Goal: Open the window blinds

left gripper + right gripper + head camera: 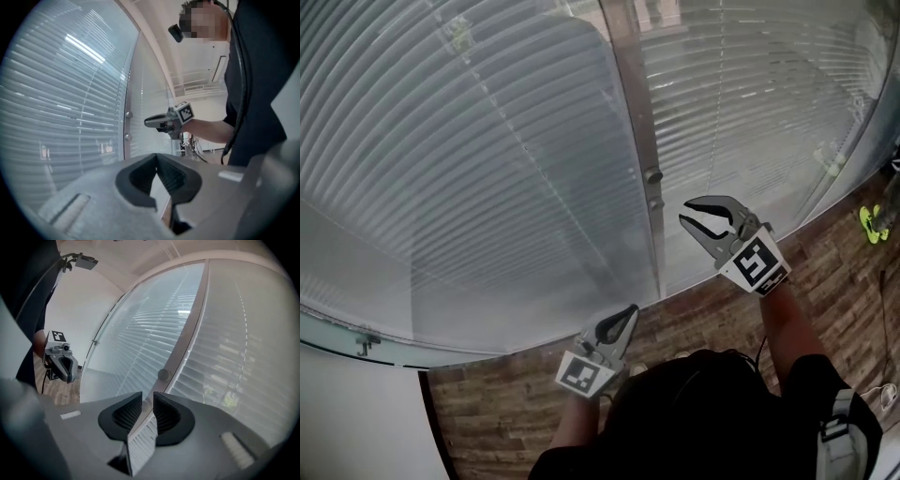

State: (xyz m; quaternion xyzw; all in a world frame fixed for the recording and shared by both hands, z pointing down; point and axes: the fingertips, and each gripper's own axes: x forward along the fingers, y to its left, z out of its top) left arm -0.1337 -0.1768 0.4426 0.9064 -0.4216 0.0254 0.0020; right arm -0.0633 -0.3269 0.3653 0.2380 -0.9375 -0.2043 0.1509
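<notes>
Grey slatted blinds (pixel 487 169) hang shut over two window panes, and a second blind (pixel 741 112) covers the pane to the right of a metal mullion (pixel 642 122). The mullion carries two small knobs (pixel 653 175). My right gripper (pixel 686 211) hovers just right of the knobs, its jaws a little apart with nothing between them. In the right gripper view the mullion (pixel 187 338) shows past the right gripper (pixel 147 398). My left gripper (pixel 630 310) sits lower, near the floor edge of the window, shut and empty. Its tips meet in the left gripper view (pixel 156 155).
Wooden floor (pixel 712 309) runs along the foot of the window. A white wall (pixel 356 422) lies at the lower left. A yellow-green object (pixel 870 223) lies on the floor at the far right. The person's head and torso fill the bottom of the head view.
</notes>
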